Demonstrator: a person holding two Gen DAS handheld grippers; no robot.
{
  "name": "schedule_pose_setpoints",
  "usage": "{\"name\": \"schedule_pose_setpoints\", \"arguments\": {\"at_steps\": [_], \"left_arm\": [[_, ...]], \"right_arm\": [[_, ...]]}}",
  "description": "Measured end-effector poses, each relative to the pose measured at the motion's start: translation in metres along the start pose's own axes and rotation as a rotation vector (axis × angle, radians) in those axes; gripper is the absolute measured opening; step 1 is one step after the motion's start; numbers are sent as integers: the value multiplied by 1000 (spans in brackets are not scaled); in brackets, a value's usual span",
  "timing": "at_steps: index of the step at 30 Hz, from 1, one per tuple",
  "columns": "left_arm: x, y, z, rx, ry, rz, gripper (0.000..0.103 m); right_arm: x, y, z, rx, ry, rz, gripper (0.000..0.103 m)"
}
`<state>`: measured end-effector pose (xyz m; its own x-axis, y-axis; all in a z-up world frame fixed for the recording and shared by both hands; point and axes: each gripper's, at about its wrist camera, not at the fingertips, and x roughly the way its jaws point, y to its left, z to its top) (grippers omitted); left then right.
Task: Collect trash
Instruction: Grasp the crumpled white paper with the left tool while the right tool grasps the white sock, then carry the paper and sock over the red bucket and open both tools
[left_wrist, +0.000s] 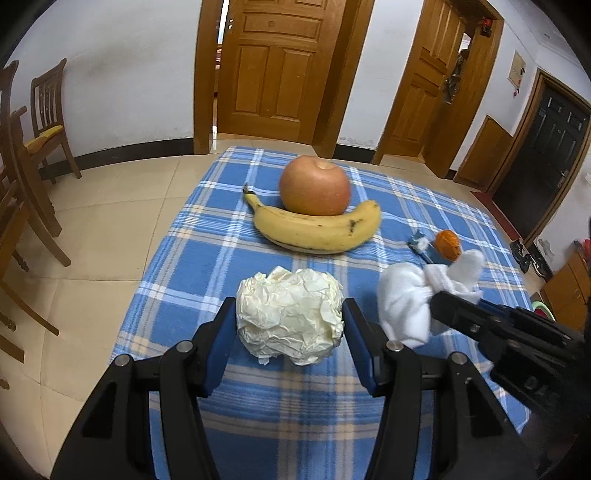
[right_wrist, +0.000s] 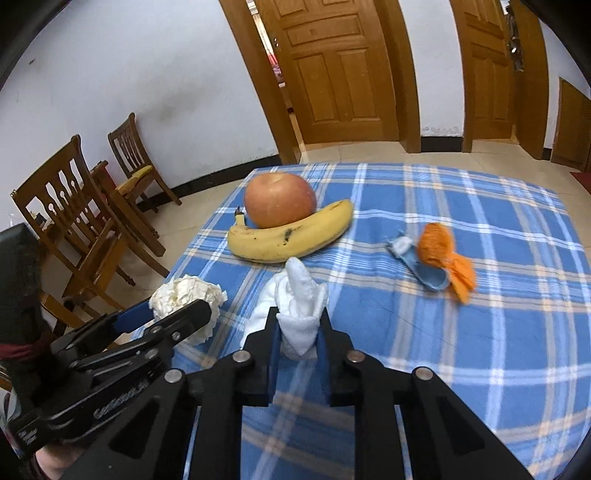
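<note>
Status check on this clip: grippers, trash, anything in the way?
Left gripper straddling paper ball, closure unclear. Right gripper shut on white tissue. Orange peel and blue wrapper still on table. Nothing blocking.
</note>
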<state>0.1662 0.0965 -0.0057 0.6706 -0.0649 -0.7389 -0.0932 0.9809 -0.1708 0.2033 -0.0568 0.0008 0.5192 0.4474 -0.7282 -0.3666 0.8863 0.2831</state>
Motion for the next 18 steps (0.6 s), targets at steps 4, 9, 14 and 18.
{"name": "schedule_pose_setpoints", "arguments": {"at_steps": [4, 9, 14, 18], "left_arm": [[-5, -12, -5, 15, 4, -18, 57], [-14, -28, -10, 35, 4, -48, 57], [-25, -48, -13, 65, -1, -78, 57], [-33, -65, -15, 93, -9, -96, 57]], "right_arm": [[-25, -9, -9, 12, -31, -19, 20], [-53, -18, -19, 21, -66, -44, 20], [-83, -29, -30, 38, -107, -66, 20], [-103, -35, -37, 52, -137, -93, 20]]}}
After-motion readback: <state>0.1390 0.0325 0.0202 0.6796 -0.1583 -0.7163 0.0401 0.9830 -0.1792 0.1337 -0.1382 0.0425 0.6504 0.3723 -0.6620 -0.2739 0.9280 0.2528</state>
